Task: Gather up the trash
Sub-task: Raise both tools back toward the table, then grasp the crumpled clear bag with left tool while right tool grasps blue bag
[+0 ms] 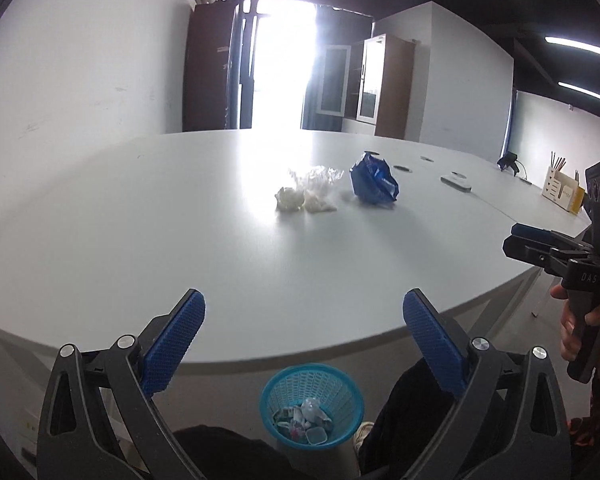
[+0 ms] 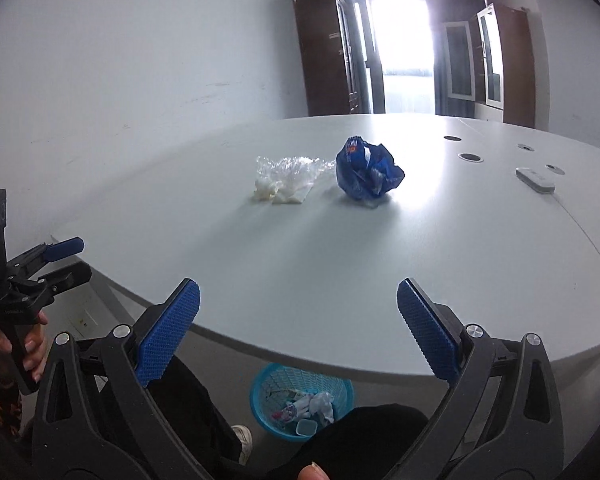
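Both grippers are held level above the near edge of the white table [image 1: 140,240], tilted slightly down: the left gripper [image 1: 304,334] and the right gripper [image 2: 298,326] each gape wide with nothing between the blue pads. A crumpled blue bag [image 2: 366,176] and clear plastic wrap [image 2: 286,178] with white wads lie mid-table, well ahead. The blue basket [image 1: 312,404] sits on the floor below, already holding scraps.

Right claw [image 2: 298,320] gapes empty above the table [image 2: 300,280], blue wrapper [image 2: 366,174] beyond.
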Tool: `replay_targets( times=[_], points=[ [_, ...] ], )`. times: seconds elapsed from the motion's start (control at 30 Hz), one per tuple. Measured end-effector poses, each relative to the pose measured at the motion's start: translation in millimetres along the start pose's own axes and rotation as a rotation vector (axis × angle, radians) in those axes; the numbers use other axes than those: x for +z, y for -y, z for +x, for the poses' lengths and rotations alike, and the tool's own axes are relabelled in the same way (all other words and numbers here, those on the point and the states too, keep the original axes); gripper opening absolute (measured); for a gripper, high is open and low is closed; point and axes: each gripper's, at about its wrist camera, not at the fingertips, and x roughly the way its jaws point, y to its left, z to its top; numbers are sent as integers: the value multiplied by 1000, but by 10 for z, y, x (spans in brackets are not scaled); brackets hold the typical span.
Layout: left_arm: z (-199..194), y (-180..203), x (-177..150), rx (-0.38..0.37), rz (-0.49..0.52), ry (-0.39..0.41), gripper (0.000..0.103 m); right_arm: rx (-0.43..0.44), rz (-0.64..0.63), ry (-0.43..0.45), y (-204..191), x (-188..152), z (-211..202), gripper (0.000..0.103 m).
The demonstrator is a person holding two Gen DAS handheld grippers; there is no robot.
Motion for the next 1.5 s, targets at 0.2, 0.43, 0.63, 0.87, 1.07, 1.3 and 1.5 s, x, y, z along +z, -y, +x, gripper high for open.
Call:
replay_targets(
  times=[0.2, 0.43, 0.63, 0.87, 1.07, 1.3, 1.5],
  points=[
    [221, -110, 408, 36, -6, -9, 97, -36, -35, -16, 137, 243, 248, 94],
    [646, -226, 759, -11, -25, -69, 97, -45, -60, -67, 304, 519, 672, 94],
    [1024, -287, 1035, -7, -29, -109, 97, -30, -49, -118, 421, 709, 1065, 85],
    [1506, -259, 1313, -18, 0, -159, 97, -12, -26, -179, 548, 990, 1535, 71],
    [1938, -166, 1424, 0, 68, -210, 97, -21, -44, -222, 610, 1112, 1855, 61],
    [2401, -152, 1603, 5, 73, -276, 97, -25, -36, -276, 694, 1192, 2168, 44],
    [2791, -45, 1585, 12, 121, -353, 97, -20, -45, -322, 699, 1180, 2340, 27]
  ],
)
